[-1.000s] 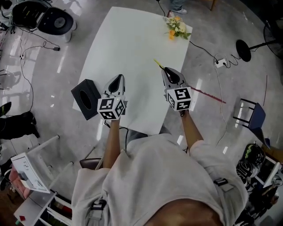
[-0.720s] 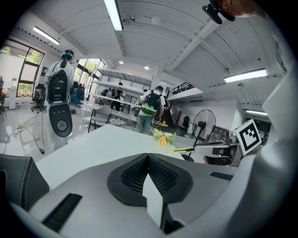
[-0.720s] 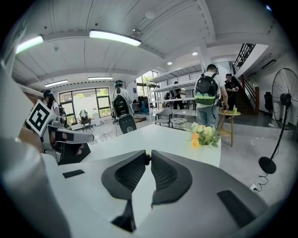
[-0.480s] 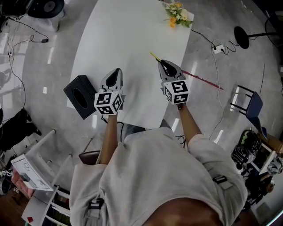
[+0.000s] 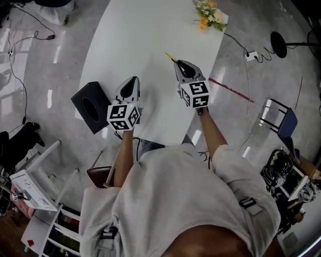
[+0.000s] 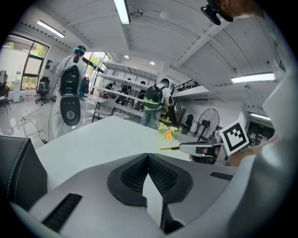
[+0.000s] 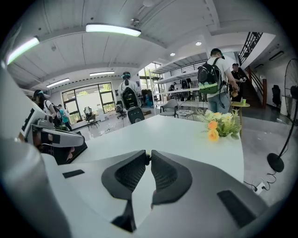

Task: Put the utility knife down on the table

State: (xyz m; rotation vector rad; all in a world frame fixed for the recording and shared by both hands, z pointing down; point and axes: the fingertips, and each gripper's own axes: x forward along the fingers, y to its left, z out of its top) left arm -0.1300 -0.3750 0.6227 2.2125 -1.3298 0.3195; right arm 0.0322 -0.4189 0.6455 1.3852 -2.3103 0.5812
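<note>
Nearest the person, the left gripper (image 5: 133,82) hangs over the near left part of the white table (image 5: 135,30), its jaws pressed together on nothing, just right of a black box (image 5: 92,107) at the table's near left corner. A little farther and to the right, the right gripper (image 5: 179,63) is clamped on the utility knife (image 5: 170,57). The knife pokes out from the jaw tips toward the far left, over the middle of the tabletop; in the right gripper view the jaws meet on only a thin dark sliver of it. So the task looks barely begun: the knife is in the grip and not yet laid on the table (how high it sits above the surface I cannot tell). What is left, as I judge it, is lowering it flat and letting go. The knife shows as a slim yellow bar, thin and light-looking; whether its blade is out is too small to see. At the far right edge stands a small bunch of flowers (image 5: 210,11), well apart from the knife
</note>
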